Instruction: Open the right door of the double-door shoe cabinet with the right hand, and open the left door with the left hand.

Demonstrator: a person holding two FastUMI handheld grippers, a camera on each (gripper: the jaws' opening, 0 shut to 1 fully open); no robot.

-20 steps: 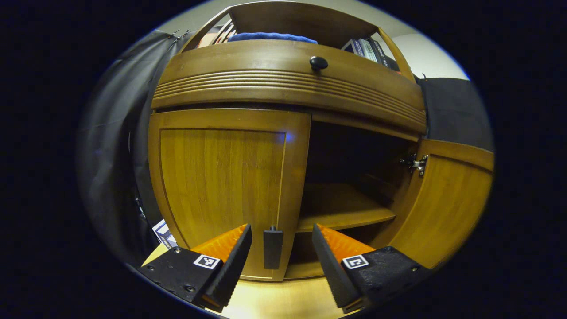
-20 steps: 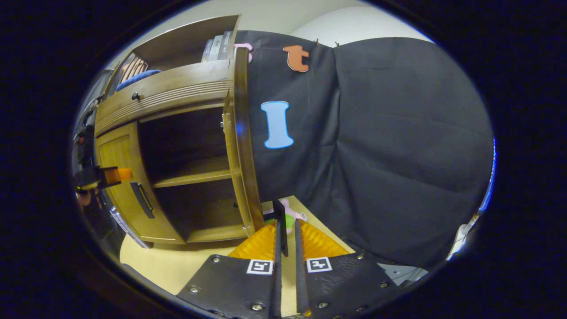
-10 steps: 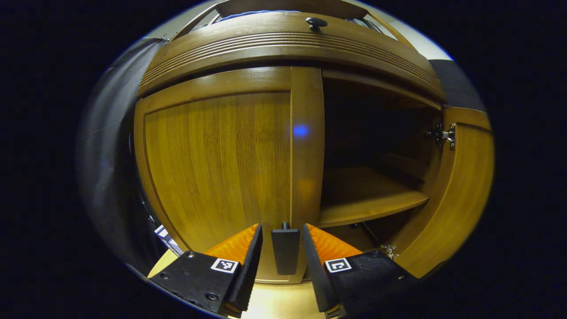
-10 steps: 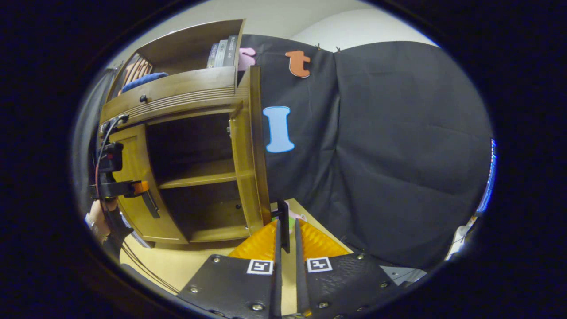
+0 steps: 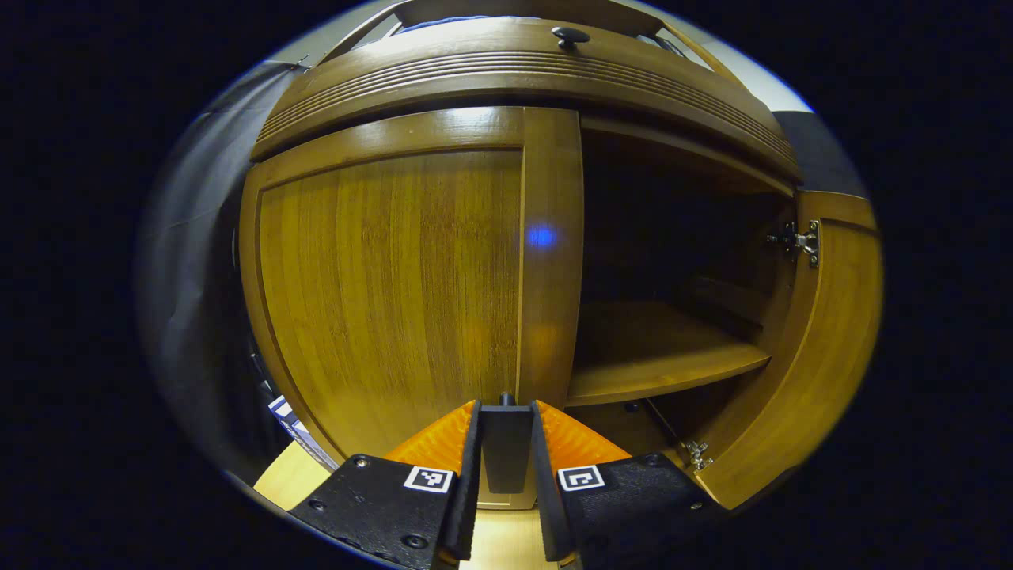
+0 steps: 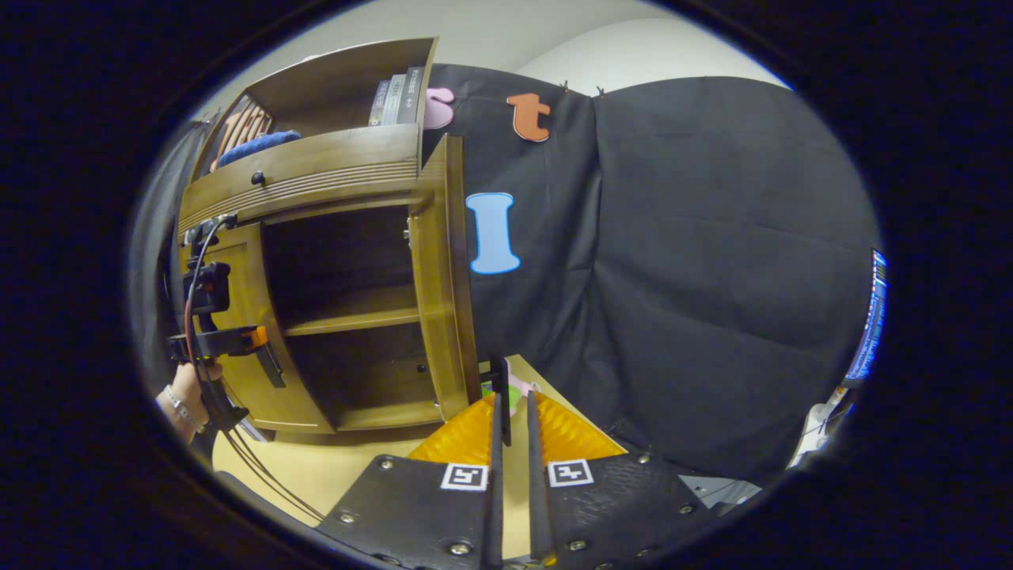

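Left door (image 5: 396,277) of the shoe cabinet (image 5: 522,71) sits flush and unopened, from 9 o'clock to centre in the left gripper view; its dark bar handle (image 5: 506,447) stands upright at 6 o'clock, on the door's inner stile. My left gripper (image 5: 505,455) has its fingers closed narrow on either side of that handle, both pressing its flanks as far as I can judge, so I read it as gripped. Right door (image 6: 443,277) is swung well out, seen edge-on near centre in the right gripper view, with the open compartment and shelf (image 6: 352,317) at 9 o'clock. My right gripper (image 6: 510,419) is pinched nearly closed around the right door's handle (image 6: 502,396) at 6 o'clock; whether both fingers truly bear on it I cannot tell. Handling judgement: solid wood panel on sprung concealed hinges (image 5: 795,240), stiff, moderately heavy, not fragile. The handle is slim, hard and probably slick, so hold at mid-bar and pull square. I expect some hinge resistance at first, then a free swing about the door's outer edge; my wrist should follow that arc rather than drag straight back.
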